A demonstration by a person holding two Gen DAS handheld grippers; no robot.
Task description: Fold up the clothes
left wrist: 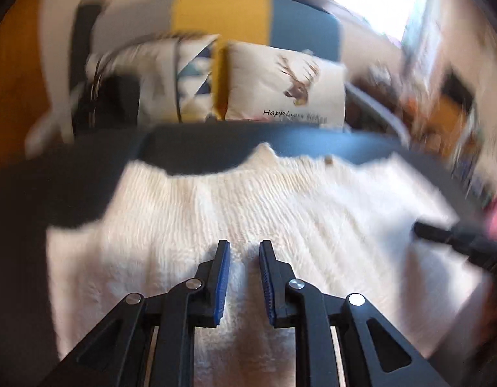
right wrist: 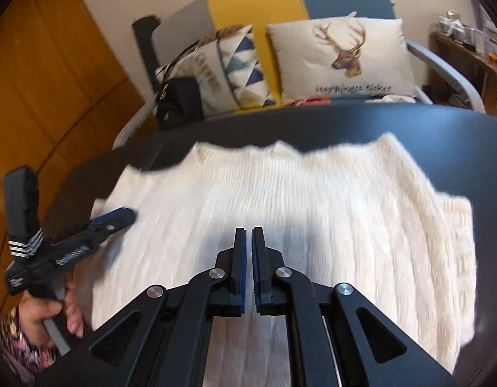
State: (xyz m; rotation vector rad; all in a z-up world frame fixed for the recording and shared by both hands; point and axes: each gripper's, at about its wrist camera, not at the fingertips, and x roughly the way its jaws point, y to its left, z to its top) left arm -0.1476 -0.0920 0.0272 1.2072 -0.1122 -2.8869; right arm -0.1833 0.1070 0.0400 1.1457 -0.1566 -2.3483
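A white ribbed knit sweater [left wrist: 248, 200] lies spread flat on a dark round table [left wrist: 313, 142]. My left gripper [left wrist: 244, 248] hovers over its near middle, with a narrow gap between the blue pads and nothing in it. In the right wrist view the same sweater [right wrist: 313, 200] covers the table [right wrist: 345, 122]. My right gripper [right wrist: 250, 233] is over it with its pads almost touching and nothing held. The left gripper [right wrist: 127, 215] shows blurred at the sweater's left edge, held by a hand [right wrist: 51, 316]. The right gripper's tip [left wrist: 419, 227] pokes in over the sweater's right side.
Behind the table stands a sofa with grey, yellow and blue panels [right wrist: 248, 6]. It holds a deer cushion [right wrist: 342, 58], a triangle-pattern cushion [right wrist: 245, 64] and a black bag [right wrist: 180, 100]. Orange wood panelling [right wrist: 55, 80] lies left, a cluttered wooden shelf [right wrist: 468, 51] right.
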